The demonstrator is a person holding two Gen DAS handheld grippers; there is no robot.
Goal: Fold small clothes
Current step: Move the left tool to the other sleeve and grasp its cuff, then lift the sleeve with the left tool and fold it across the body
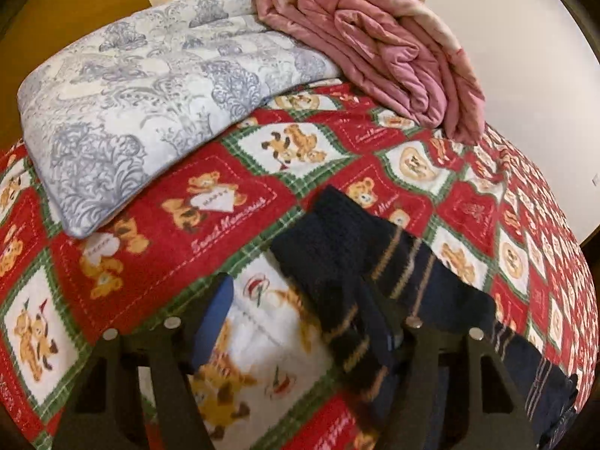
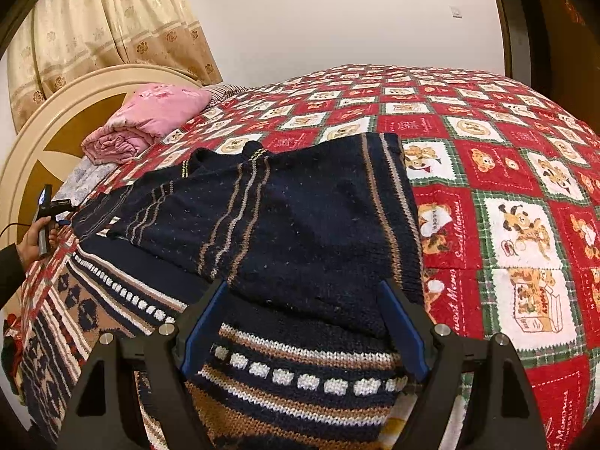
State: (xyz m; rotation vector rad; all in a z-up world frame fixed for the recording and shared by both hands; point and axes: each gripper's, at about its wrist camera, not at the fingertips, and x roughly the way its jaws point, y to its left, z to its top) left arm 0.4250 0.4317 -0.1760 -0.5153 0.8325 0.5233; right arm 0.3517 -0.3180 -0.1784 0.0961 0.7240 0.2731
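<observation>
A: Left wrist view, what is shown?

B: The left gripper (image 1: 300, 322) points down at a bedspread (image 1: 232, 210) printed with red squares and teddy bears. Its blue-padded fingers (image 1: 210, 322) stand apart. A dark navy sweater sleeve (image 1: 337, 255) with tan stripes lies across the far finger; whether the pads press on it is hard to tell, as that finger is mostly covered and the cloth is blurred.

A: And behind it?

B: A grey-and-white floral quilt (image 1: 150, 93), folded, lies on the bedspread, with a pink quilt (image 1: 375, 48) rolled up just beside it and partly resting on it.

A: Right wrist view?

B: The right gripper (image 2: 303, 333) has its jaws spread, gripping nothing. Between its fingers lies a patterned knit sweater (image 2: 292, 386) in navy, brown and white. The navy sweater (image 2: 300, 217) lies on top of that one, near the middle of the bed, one sleeve stretched toward the left edge, where a hand (image 2: 32, 242) holds the other gripper's handle.

A: Background?

B: A cream headboard (image 2: 56, 112), a gold curtain (image 2: 112, 18), a plain wall (image 2: 337, 11).
</observation>
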